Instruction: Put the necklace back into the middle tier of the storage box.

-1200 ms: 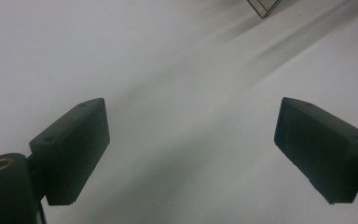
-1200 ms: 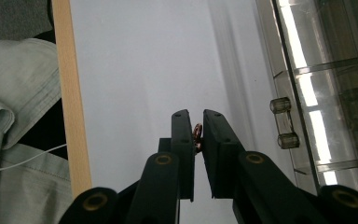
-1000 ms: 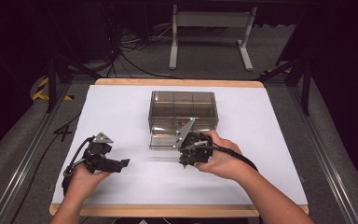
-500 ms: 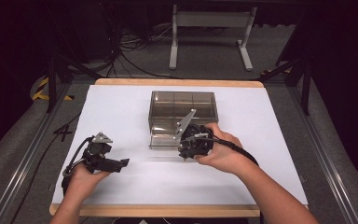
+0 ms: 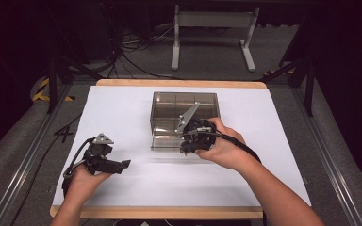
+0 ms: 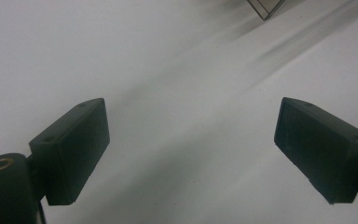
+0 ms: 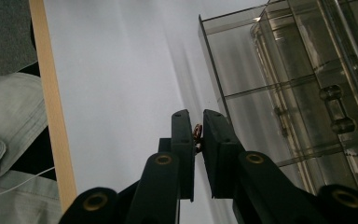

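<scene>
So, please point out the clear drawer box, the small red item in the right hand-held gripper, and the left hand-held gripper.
clear drawer box (image 5: pixel 169 104), high view, rear left wall.
small red item (image 7: pixel 197 132), right gripper view, its visible edge.
left hand-held gripper (image 6: pixel 191 144), left gripper view, midway between fingertips.

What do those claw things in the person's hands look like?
Both grippers are black. The left gripper has blocky flat jaws, brass-coloured screws, a grey three-cornered plate and a looping black cable. The right gripper has the same plate and a black cable. The forearms show no sleeves.

Your table is white-topped with a wooden edge. A smoky clear plastic organizer box sits directly on it, just past centre toward twelve o'clock, compartments visible inside.
</scene>
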Demonstrator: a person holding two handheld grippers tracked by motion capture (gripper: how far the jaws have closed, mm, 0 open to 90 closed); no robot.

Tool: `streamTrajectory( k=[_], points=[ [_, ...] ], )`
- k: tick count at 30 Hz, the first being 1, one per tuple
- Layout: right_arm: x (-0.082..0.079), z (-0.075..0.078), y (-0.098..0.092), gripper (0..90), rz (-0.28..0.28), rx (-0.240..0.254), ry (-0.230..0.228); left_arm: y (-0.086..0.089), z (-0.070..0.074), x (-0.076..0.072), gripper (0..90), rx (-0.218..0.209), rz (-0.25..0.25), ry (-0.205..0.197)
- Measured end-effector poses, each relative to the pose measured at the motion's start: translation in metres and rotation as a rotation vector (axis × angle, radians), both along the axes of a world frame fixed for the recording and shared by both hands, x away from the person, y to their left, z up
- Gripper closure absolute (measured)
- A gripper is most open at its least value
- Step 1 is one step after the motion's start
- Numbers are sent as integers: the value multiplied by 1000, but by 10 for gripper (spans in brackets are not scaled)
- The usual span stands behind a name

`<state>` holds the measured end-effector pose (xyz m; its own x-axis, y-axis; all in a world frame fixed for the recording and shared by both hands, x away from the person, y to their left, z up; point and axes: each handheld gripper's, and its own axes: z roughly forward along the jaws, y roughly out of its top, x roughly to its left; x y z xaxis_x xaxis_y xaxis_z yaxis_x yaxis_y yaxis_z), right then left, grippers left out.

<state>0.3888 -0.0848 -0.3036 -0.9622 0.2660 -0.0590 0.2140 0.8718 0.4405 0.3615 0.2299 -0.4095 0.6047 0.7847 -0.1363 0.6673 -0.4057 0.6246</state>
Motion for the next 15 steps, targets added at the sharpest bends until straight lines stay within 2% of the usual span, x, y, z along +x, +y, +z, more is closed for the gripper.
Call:
streamTrajectory(
  k=[7, 15],
  points=[
    [6, 3, 1, 834, -33, 20, -9, 0, 0, 0, 106, 0, 0, -1],
    [12, 4, 2, 834, -93, 15, -12, 0, 0, 0, 106, 0, -1, -2]
  ],
)
